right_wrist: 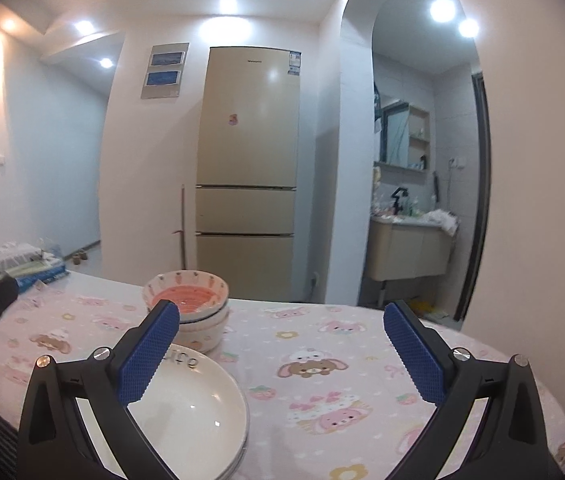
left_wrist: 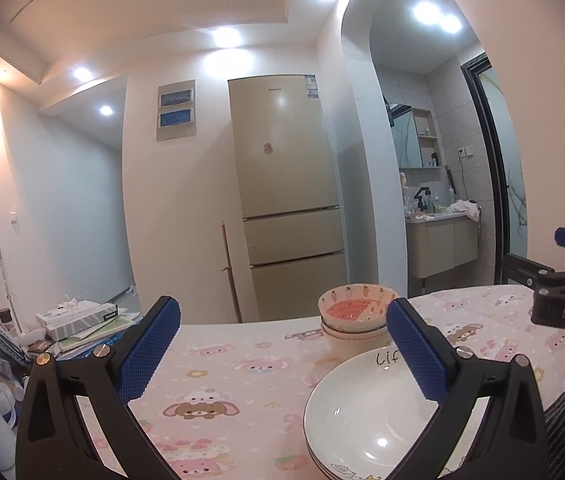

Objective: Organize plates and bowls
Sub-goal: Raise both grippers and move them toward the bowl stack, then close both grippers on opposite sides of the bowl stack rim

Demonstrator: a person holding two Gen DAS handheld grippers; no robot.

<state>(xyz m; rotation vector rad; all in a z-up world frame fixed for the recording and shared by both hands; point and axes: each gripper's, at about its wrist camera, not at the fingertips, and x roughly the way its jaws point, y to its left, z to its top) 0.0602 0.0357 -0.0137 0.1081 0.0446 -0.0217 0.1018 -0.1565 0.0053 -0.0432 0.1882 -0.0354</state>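
Far left of the table there's a messy pile of boxes and papers (left_wrist: 82, 320). The left gripper (left_wrist: 282, 344) hangs above the pink cartoon-bunny tablecloth (left_wrist: 218, 376) with its blue-padded jaws spread wide, nothing in them. The stack of white plates (left_wrist: 366, 420) sits low under its right finger, and the stack of bowls (left_wrist: 356, 316) with the strawberry-print one on top is just behind the plates. The right gripper (right_wrist: 280, 344) is wide open too, empty, with plates and bowls off by its left finger. A beige fridge (left_wrist: 286, 184) stands behind.
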